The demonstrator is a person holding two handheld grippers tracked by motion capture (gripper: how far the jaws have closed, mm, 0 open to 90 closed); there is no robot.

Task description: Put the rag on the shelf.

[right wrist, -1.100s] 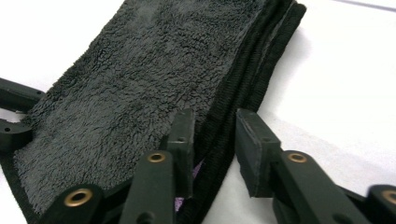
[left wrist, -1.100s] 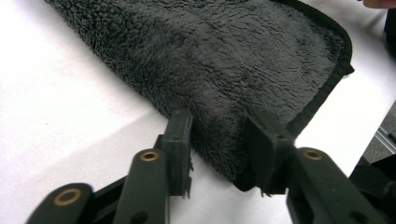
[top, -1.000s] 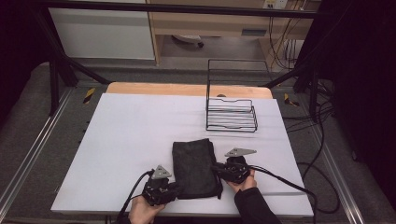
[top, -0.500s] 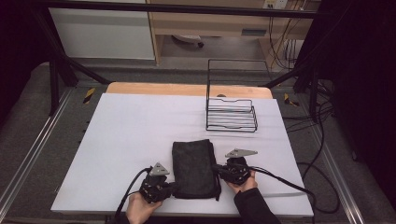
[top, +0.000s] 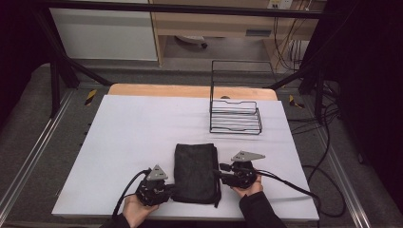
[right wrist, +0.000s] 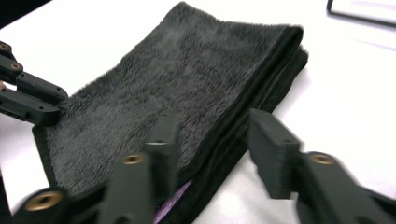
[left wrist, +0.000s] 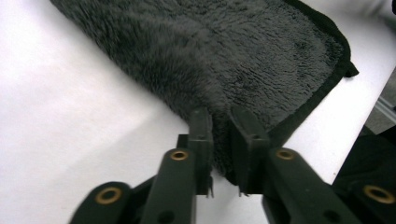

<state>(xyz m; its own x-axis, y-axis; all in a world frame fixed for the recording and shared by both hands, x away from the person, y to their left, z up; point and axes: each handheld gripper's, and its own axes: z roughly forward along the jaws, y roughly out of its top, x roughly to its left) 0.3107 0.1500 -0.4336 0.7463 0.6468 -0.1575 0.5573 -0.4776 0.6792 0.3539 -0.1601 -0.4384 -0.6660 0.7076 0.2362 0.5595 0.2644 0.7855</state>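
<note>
Lying folded near the front edge of the white tabletop (top: 142, 123), the dark grey fleecy towel (top: 196, 172) is being pinched at its left edge by the left tool (left wrist: 219, 135). The right tool (right wrist: 219, 140) is straddling its right edge, jaws spread. A black wire rack (top: 236, 118) is standing beyond.

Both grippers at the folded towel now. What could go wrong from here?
1. The left gripper pinches just a narrow bit of the dark folded towel at its edge; it may slip free on a lift.
2. The right gripper is open, astride the stacked layers; closing may catch only some, so the fold could come undone.
</note>
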